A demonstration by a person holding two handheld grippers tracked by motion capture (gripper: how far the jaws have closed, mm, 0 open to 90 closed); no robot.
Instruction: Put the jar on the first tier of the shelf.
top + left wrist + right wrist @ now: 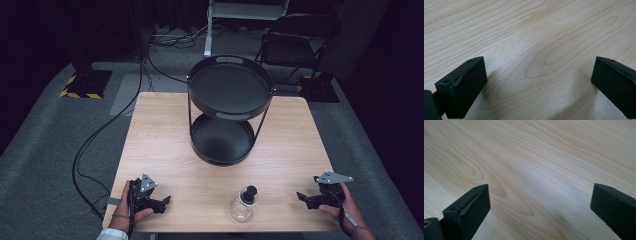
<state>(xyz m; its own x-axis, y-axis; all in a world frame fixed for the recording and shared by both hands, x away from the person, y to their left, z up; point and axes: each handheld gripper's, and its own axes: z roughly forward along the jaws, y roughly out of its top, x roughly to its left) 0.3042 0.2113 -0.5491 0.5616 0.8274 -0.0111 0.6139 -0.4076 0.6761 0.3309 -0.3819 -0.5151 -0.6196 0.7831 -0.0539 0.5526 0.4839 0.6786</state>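
Observation:
A small clear glass bottle with a black stopper stands near the front edge of the wooden table, between my two hands. My left gripper rests at the front left corner, open, jaws pointing right toward the bottle. At the front right my right gripper is open too, jaws pointing left. In the left gripper view the left gripper has bare wood between its wide-apart jaws. The right gripper in its own view likewise holds nothing.
A black two-tier round tray stand occupies the far middle of the table, lower tray beneath it. Cables run over the grey floor at left. A folding chair stands behind the table.

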